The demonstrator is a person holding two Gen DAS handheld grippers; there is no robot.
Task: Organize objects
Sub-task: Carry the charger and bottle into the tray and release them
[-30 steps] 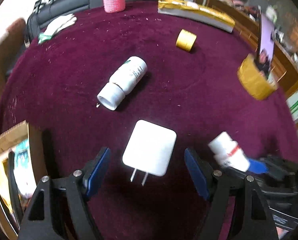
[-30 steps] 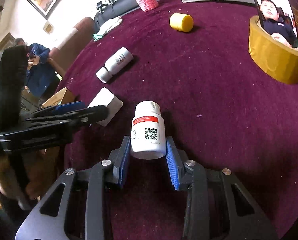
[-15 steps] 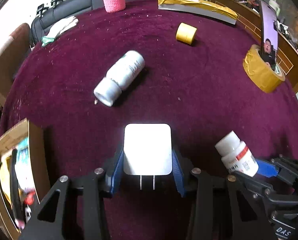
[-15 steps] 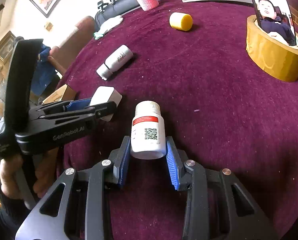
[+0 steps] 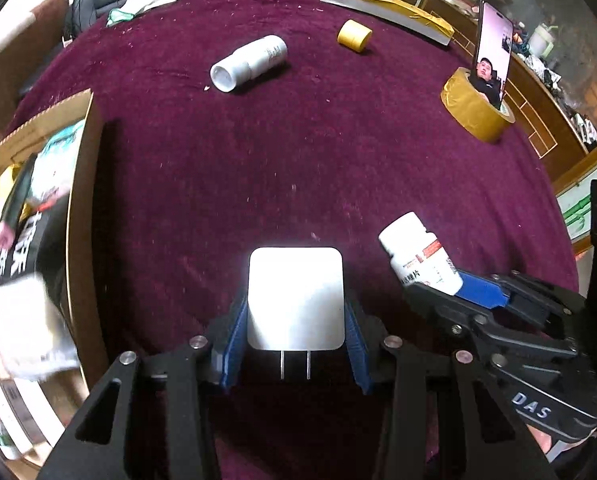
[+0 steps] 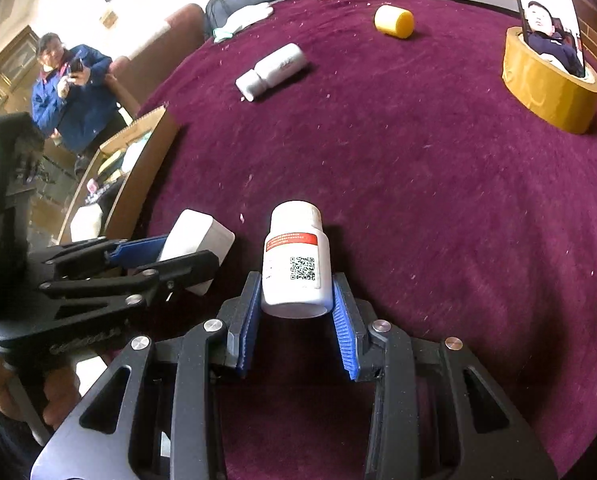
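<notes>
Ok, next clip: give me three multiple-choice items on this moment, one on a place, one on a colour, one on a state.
1. Where does the phone stand?
A. in the tape roll
B. in the cardboard box
C. flat on the cloth

2. What colour is the small cap on the cloth?
A. pink
B. yellow
C. blue

3. What does the left hand-held gripper hold?
A. the lying white bottle
B. nothing
C. the white charger

Answers:
1 A, the phone rises upright out of the roll's hole.
2 B, plainly yellow.
3 C, both blue pads press the charger's sides.
</notes>
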